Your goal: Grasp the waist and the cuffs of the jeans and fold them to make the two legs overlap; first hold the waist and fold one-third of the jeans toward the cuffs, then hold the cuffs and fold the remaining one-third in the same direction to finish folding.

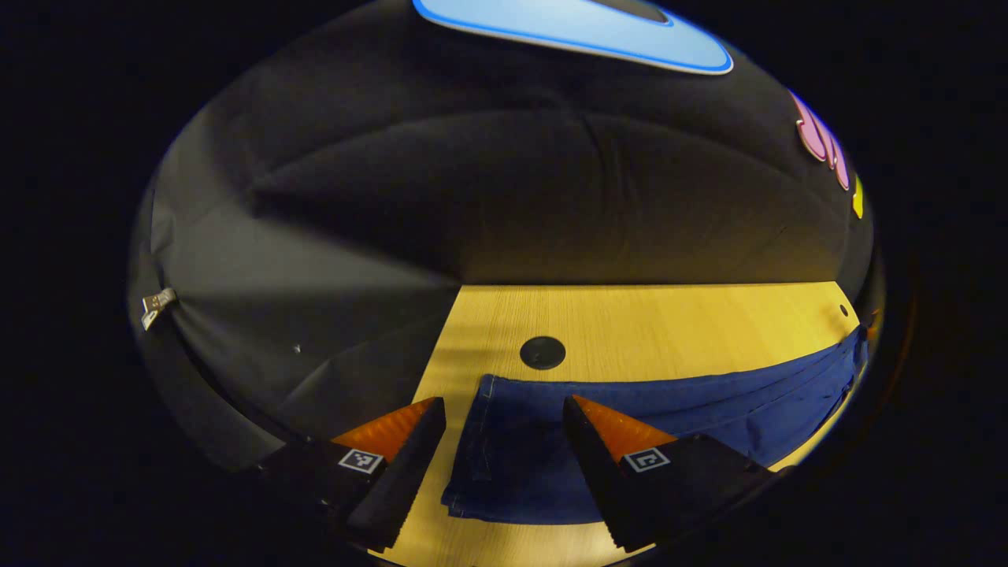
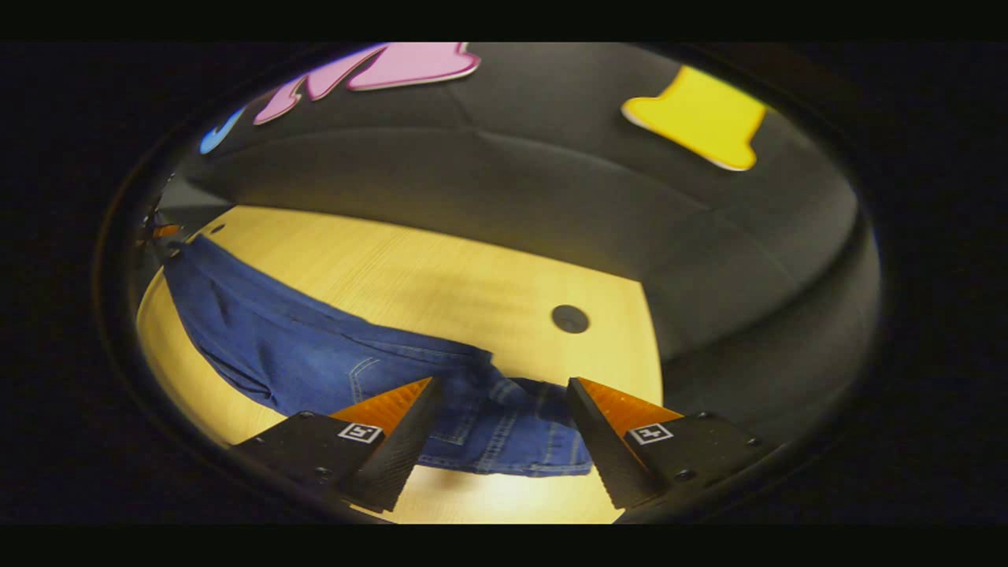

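Observation:
Blue jeans (image 1: 669,409) lie flat along a yellow wooden table (image 1: 646,315), legs overlapped. In the left gripper view the cuff end (image 1: 496,457) lies between and beneath the fingers of my left gripper (image 1: 504,405), which is open and hovers over it. In the right gripper view the waist end with pockets and belt loops (image 2: 504,433) lies under my right gripper (image 2: 504,386), also open, with nothing pinched. The legs of the jeans (image 2: 260,331) stretch away to the left there. Whether either gripper touches the cloth I cannot tell.
A round black grommet (image 1: 542,352) sits in the table behind the cuffs, and another grommet (image 2: 570,318) behind the waist. Black cloth wall (image 1: 512,181) closes in the far side and both table ends. Bare wood (image 2: 409,268) lies beyond the jeans.

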`<state>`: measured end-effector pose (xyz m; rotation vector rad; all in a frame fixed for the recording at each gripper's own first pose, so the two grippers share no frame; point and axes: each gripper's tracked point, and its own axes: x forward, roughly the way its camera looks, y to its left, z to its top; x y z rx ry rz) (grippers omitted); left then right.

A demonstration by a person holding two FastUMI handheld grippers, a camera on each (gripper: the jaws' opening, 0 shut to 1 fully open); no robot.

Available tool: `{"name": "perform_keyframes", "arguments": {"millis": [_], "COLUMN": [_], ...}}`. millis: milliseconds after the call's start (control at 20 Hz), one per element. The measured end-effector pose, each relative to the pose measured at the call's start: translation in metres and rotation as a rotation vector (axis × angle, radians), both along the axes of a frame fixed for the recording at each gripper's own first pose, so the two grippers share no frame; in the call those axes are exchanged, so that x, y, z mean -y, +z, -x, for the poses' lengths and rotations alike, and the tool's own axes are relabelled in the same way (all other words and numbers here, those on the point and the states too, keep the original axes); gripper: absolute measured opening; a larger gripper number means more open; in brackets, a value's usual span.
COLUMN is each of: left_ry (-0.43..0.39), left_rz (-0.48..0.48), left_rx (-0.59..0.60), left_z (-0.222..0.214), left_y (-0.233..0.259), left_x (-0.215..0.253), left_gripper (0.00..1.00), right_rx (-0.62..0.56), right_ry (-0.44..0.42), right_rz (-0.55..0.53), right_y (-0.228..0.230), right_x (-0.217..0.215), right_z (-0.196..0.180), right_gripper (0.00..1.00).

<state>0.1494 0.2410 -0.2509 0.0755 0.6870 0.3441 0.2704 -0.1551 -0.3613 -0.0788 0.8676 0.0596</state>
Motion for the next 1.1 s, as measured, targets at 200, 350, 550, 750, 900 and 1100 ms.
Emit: {"name": "perform_keyframes", "arguments": {"millis": [200, 350, 550, 750, 900, 1100], "left_ry": [-0.065, -0.110, -0.177, -0.234, -0.245, -0.222], "left_rz": [0.058, 0.071, 0.079, 0.081, 0.080, 0.089], "left_rx": [0.105, 0.164, 0.232, 0.237, 0.222, 0.196], "left_z": [0.018, 0.028, 0.038, 0.043, 0.046, 0.051], "left_y": [0.046, 0.064, 0.089, 0.098, 0.097, 0.094], "left_x": [0.021, 0.021, 0.013, 0.021, 0.023, 0.025], "left_gripper": [0.95, 0.95, 0.95, 0.95, 0.95, 0.95], "right_rx": [-0.018, -0.074, -0.161, -0.201, -0.159, -0.199], "right_ry": [-0.345, -0.592, -0.757, -0.826, -0.902, -0.904], "right_rz": [-0.211, -0.386, -0.500, -0.565, -0.616, -0.633], "right_y": [0.000, -0.030, -0.058, -0.075, -0.068, -0.072], "right_x": [0.029, 0.027, 0.014, 0.000, 0.008, 0.009], "right_z": [0.026, 0.048, 0.070, 0.068, 0.063, 0.073], "right_gripper": [0.98, 0.98, 0.98, 0.99, 0.92, 0.98]}}
